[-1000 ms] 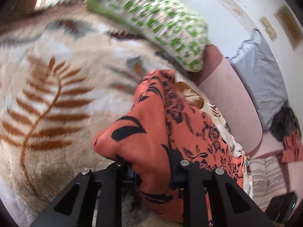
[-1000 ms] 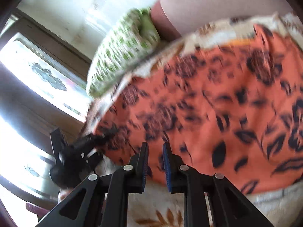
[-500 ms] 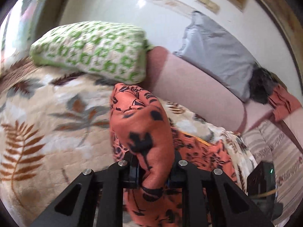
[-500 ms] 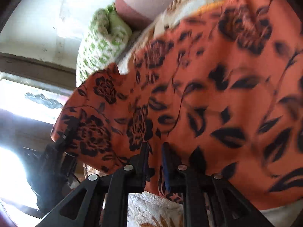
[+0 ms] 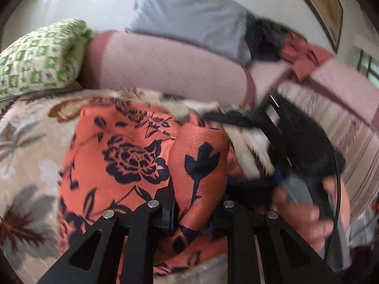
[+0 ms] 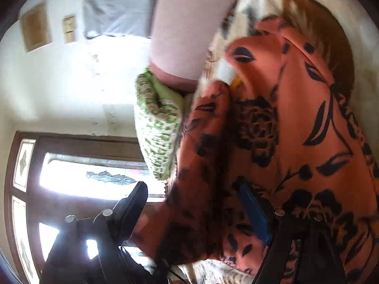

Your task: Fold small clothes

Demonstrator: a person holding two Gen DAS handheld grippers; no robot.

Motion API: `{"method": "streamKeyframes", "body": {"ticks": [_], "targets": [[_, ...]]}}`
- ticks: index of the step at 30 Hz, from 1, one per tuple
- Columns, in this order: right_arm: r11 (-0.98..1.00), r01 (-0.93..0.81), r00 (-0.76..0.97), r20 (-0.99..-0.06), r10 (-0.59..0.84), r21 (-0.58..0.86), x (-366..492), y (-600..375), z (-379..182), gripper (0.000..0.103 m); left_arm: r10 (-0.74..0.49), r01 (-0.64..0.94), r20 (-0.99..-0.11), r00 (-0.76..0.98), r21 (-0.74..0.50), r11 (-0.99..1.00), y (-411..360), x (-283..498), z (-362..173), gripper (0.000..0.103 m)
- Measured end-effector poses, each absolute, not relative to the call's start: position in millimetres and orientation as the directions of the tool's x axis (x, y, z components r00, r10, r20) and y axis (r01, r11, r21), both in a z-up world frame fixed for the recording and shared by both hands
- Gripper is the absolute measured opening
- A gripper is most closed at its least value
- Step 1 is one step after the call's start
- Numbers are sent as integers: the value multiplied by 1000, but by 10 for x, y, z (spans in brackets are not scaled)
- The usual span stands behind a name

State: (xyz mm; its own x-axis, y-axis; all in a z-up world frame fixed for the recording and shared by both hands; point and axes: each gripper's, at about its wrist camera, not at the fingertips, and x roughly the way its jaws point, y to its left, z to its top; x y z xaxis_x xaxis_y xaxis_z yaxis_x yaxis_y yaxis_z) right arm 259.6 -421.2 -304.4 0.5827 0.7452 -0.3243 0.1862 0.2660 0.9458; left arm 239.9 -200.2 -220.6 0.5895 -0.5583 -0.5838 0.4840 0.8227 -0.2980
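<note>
Seen only from the left wrist: the right gripper (image 5: 272,127), blurred, off to the right with a hand (image 5: 305,213) wrapped round its handle, plus a grey pillow (image 5: 189,14), a dark furry bundle (image 5: 263,40) and a striped cover (image 5: 343,127) further along the bed. Seen only from the right wrist: a wooden door with patterned glass panes (image 6: 78,165), and two small tan plates on the white wall (image 6: 71,75). Shared by both: the green-and-white checked pillow (image 5: 40,56) and the pink bolster (image 5: 165,66) along the wall.

Left gripper (image 5: 193,215) clamped tight on a raised fold of the orange garment (image 5: 123,156), cloth bulging up between the jaws. Right gripper (image 6: 196,201) with jaws standing wide, having just been opening; a hanging fold of the garment between them, the blue pad (image 6: 253,210) beside the cloth, no squeeze visible.

Garment orange with black roses and leaves, lying on the cream floral blanket (image 5: 30,142) of the bed, partly doubled over on itself, one thick rolled ridge lifted in the left jaws. A white label and a yellow tag (image 6: 227,75) visible at an inner edge in the right view. Much motion blur at the edges of both views.
</note>
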Motion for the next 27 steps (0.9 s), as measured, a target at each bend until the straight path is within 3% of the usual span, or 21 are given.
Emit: {"method": "streamKeyframes", "body": {"ticks": [3,5,6,7,8,10,16,18,20,24,27], "targets": [[241,199,573,-312,758,950,2646,-4186,-3100,82,-545,500,-599,587,-261,826,-2076,2329,-2271,19],[295,210,547,-362,755,932,2677,-4126,-3096,81,-546,504,-590,594,-256,825,-2055,2319,-2260,19],[335,214,540,-397,742,917,2705,-4077,-3086,70,-548,505,-587,595,-257,824,-2031,2326,-2261,19],[364,217,535,-422,732,906,2701,-4051,-3078,49,-549,506,-585,598,-256,824,-2007,2324,-2257,19],[399,224,530,-455,716,889,2711,-4035,-3074,36,-545,507,-583,602,-248,825,-2000,2303,-2258,19],[426,206,558,-463,688,881,2669,-4073,-3011,26,-553,516,-579,599,-250,820,-2043,2282,-2251,19],[576,32,690,-435,579,817,2469,-4261,-2301,24,-635,609,-479,606,-235,758,-2245,2199,-1930,20],[625,-2,723,-430,541,781,2385,-4387,-2152,24,-658,643,-475,584,-224,732,-2383,2174,-1910,24],[671,28,719,-482,502,741,2360,-4500,-2192,24,-683,677,-500,533,-232,698,-2532,2183,-2010,40],[672,288,610,-672,420,682,2458,-4821,-2780,24,-642,693,-661,387,-250,676,-2728,2251,-2414,44],[598,325,601,-648,467,733,2470,-4916,-2939,24,-656,694,-666,355,-282,662,-2670,2268,-2445,45]]}}
